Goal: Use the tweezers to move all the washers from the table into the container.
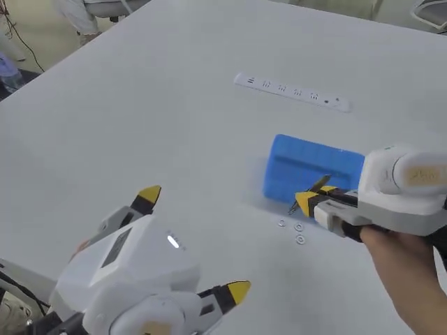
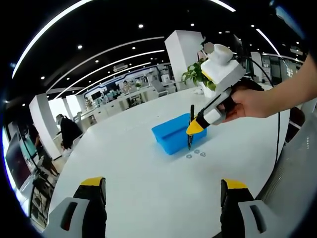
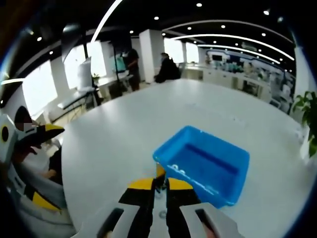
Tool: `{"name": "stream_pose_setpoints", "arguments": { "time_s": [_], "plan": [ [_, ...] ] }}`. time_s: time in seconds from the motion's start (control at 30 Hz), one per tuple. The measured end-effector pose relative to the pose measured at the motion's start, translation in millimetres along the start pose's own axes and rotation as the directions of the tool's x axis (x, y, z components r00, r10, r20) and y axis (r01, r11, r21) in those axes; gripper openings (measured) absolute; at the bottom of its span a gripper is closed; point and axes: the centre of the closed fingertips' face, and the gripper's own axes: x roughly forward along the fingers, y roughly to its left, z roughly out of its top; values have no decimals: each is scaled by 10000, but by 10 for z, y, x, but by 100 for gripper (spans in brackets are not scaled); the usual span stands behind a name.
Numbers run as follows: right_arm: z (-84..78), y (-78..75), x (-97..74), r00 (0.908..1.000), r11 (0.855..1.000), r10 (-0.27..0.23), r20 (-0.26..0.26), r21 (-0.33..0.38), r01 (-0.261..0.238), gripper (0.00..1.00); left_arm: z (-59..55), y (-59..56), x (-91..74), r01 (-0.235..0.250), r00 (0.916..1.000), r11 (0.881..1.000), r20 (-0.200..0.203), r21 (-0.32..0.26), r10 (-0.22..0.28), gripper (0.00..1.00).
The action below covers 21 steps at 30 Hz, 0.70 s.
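Two yellow-tipped jaws of my left gripper stand wide apart and empty, well to the left of the work. Three small silver ring washers lie on the white table just under the tips of the thin dark metal tweezers, which my right gripper clamps tight. I judge this the pick-up step: next the tips must pinch one washer and lift it into the blue rectangular plastic container just beyond, though whether they already touch a washer, or the container holds any, I cannot make out.
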Motion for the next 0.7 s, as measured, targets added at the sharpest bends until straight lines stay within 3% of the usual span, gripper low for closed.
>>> {"name": "stream_pose_setpoints", "arguments": {
  "time_s": [0.7],
  "plan": [
    [-103,10,154,9993,10000,44,-375,-18,-45,5,-7,5,6,14,10000,10000,-45,16,-14,98]
  ]
}}
